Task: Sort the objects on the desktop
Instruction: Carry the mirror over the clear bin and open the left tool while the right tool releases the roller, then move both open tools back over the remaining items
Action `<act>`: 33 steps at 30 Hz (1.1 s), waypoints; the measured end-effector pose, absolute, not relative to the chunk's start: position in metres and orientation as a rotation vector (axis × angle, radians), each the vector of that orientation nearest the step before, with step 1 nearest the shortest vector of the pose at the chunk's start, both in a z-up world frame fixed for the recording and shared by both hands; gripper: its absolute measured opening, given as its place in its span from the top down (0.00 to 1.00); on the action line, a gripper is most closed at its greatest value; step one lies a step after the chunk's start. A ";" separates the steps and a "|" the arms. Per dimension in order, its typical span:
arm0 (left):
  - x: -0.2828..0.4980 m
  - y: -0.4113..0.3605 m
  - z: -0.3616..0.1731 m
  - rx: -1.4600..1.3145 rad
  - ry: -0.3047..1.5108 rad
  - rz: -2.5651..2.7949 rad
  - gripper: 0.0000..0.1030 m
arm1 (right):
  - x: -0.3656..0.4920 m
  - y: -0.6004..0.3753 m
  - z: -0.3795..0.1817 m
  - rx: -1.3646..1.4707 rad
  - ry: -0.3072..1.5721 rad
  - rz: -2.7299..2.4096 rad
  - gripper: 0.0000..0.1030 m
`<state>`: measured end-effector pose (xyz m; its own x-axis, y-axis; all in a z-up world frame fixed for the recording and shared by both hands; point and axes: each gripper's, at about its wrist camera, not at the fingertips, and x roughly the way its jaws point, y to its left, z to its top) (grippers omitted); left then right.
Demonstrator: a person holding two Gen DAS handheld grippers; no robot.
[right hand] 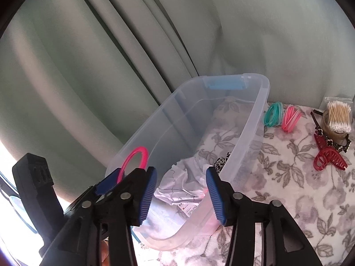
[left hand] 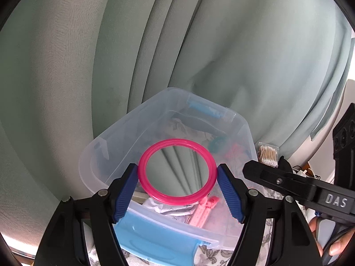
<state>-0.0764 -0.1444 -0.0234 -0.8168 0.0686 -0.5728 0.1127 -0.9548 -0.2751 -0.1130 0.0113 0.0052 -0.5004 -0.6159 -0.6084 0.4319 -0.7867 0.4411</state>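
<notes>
1. Mirror (left hand: pixel 176 171), round, pink-rimmed: you hold it in your left gripper (left hand: pixel 177 190), the blue pads (left hand: pixel 125 194) pressed on the rim at opposite sides, across its full width. The jaws stand wide, filled by the disc.
2. Orientation: a round disc has no long axis. From the left wrist, its glass faces back toward the camera and reflects curtain folds. From the right wrist it shows nearly edge-on (right hand: pixel 134 161), standing upright, tilted slightly.
3. Position: the mirror hangs above the near-left part of the clear plastic bin (left hand: pixel 241 130), over its rim, touching nothing inside.
4. Your right gripper (right hand: pixel 180 196) stands partly open with nothing between its pads (right hand: pixel 147 196). It hovers over the near end of the bin (right hand: pixel 264 88), just beside your left gripper.
5. Bin contents: crumpled white packaging (right hand: pixel 179 185), a black-and-white spotted item (right hand: pixel 221 161), pink strips (left hand: pixel 203 210). Blue latches sit on the bin's two ends (right hand: pixel 224 85).
6. On the floral cloth (right hand: pixel 288 188), right of the bin: teal hair ties (right hand: pixel 273 113), pink hair ties (right hand: pixel 290 118), a cotton swab pack (right hand: pixel 339 117), a tape roll (right hand: pixel 331 128), a red claw clip (right hand: pixel 329 157) and a dark headband (right hand: pixel 319 130).
7. Behind everything hangs a grey-green curtain (left hand: pixel 199 44).
</notes>
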 end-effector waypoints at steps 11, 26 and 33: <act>-0.068 -0.130 -0.013 0.939 0.421 -2.938 0.28 | -0.100 0.026 0.017 1.012 -0.318 -2.292 0.46; -0.035 -0.082 0.016 0.884 0.326 -3.035 0.28 | -0.056 0.076 0.035 0.933 -0.386 -2.354 0.44; -0.019 -0.037 0.031 0.882 0.237 -3.120 0.28 | -0.029 0.118 0.041 0.889 -0.448 -2.415 0.44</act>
